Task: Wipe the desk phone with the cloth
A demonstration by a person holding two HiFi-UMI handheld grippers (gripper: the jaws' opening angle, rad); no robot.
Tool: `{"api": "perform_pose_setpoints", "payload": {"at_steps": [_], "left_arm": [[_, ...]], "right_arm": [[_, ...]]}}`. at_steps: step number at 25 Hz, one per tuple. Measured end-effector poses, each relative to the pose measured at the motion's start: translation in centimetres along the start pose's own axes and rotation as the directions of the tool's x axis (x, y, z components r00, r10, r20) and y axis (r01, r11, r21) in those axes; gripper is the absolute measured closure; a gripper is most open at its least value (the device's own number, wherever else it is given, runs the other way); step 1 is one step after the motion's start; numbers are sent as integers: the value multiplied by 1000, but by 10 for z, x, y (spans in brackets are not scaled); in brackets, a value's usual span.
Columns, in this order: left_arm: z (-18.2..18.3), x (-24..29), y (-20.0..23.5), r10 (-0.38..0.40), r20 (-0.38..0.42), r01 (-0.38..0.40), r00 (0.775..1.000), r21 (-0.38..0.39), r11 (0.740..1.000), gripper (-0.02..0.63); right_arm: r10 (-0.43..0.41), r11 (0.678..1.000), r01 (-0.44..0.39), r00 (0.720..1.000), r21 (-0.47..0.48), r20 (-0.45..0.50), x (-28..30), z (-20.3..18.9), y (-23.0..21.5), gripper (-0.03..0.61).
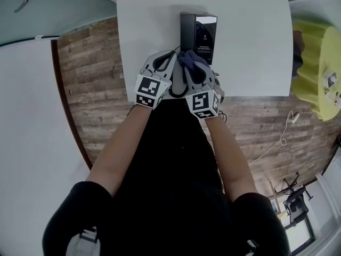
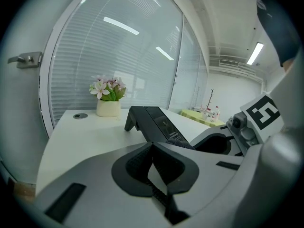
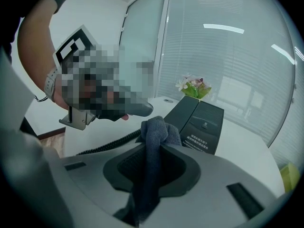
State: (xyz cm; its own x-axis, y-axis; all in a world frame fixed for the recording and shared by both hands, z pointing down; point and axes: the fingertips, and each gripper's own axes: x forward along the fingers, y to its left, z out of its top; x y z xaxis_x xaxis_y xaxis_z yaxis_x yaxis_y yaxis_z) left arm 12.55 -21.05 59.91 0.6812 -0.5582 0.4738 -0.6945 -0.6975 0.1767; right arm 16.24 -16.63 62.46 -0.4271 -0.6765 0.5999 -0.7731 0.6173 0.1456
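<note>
A black desk phone [image 1: 198, 32] stands sloped on the white table [image 1: 250, 47], just beyond both grippers. My right gripper [image 1: 194, 67] is shut on a dark blue-grey cloth [image 1: 188, 57]. The cloth [image 3: 154, 132] bunches above the jaws right in front of the phone [image 3: 202, 120]; I cannot tell if they touch. My left gripper [image 1: 168, 56] sits close beside it on the left, near the phone's front left corner. Its jaws [image 2: 153, 148] look shut, with nothing clearly between them. The phone [image 2: 156, 122] lies ahead and to their right. A coiled black cord [image 3: 107, 145] runs under the left gripper.
A small pot of pink flowers [image 2: 108, 101] and a round cable grommet [image 2: 80, 115] are at the table's far end, before a glass wall. The near table edge [image 1: 160, 99] is under the grippers, with wood floor below. A yellow-green table [image 1: 314, 63] stands to the right.
</note>
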Motion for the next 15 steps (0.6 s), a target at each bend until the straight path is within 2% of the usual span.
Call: {"api": "perform_pose_setpoints", "payload": {"at_steps": [4,7,11,15], "left_arm": [[5,-4,-5,-4,17,4,1000,4,1000,603],[28,-17,-9,-7,59,7,998,0,1000,603],[77,-44,-26,-50,117,43,992,61,997,603],[133,-73,-54,-133,171,112,976,129,985,603]], "right_arm": [[31,999,-31,999,12,-34,-2,-9,8,495],[54,998,-53,998,43,-36,-13,-6,8,494],[29,991,-40,996,126,83,-53,33,-10,494],[6,981,-49,975,189,222,-106,89,-34,494]]}}
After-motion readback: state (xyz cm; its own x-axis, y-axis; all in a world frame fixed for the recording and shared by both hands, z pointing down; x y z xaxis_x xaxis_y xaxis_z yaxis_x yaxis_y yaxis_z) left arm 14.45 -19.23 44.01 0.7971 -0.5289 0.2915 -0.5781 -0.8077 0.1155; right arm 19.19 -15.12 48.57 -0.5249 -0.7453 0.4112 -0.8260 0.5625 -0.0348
